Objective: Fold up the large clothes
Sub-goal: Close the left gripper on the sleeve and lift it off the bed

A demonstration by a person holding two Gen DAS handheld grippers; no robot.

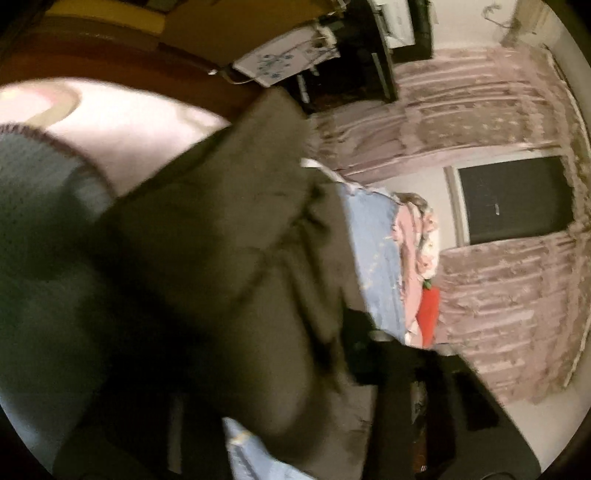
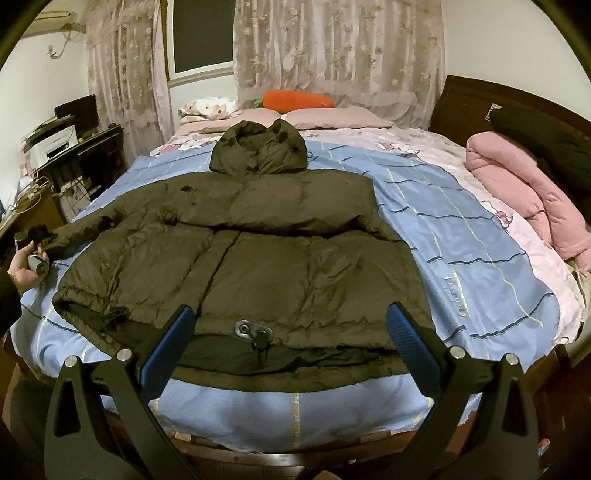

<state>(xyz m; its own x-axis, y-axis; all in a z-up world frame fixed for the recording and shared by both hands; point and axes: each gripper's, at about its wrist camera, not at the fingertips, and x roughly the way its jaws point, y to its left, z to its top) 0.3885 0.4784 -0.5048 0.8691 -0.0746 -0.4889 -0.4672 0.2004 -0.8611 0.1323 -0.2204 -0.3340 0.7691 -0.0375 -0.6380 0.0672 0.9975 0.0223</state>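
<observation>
Right jaws apart over jacket (image 2: 258, 251) hem | left jaws clamp its sleeve (image 2: 59, 240)

One jacket (image 2: 258, 236) lies on one bed (image 2: 461, 229), with two pillows (image 2: 332, 119), one carrot plush (image 2: 295, 100), one pink quilt (image 2: 517, 192), two curtains (image 2: 332, 40), one window (image 2: 203, 33), and two grippers (image 2: 291, 341).

Warm dim indoor light, window (image 2: 201, 35) black. My left view badly motion-blurred, jacket (image 1: 207, 258) smeared, murky. My right view sharp at centre, fisheye bending bed (image 2: 480, 236) edges, dark vignette corners.
</observation>
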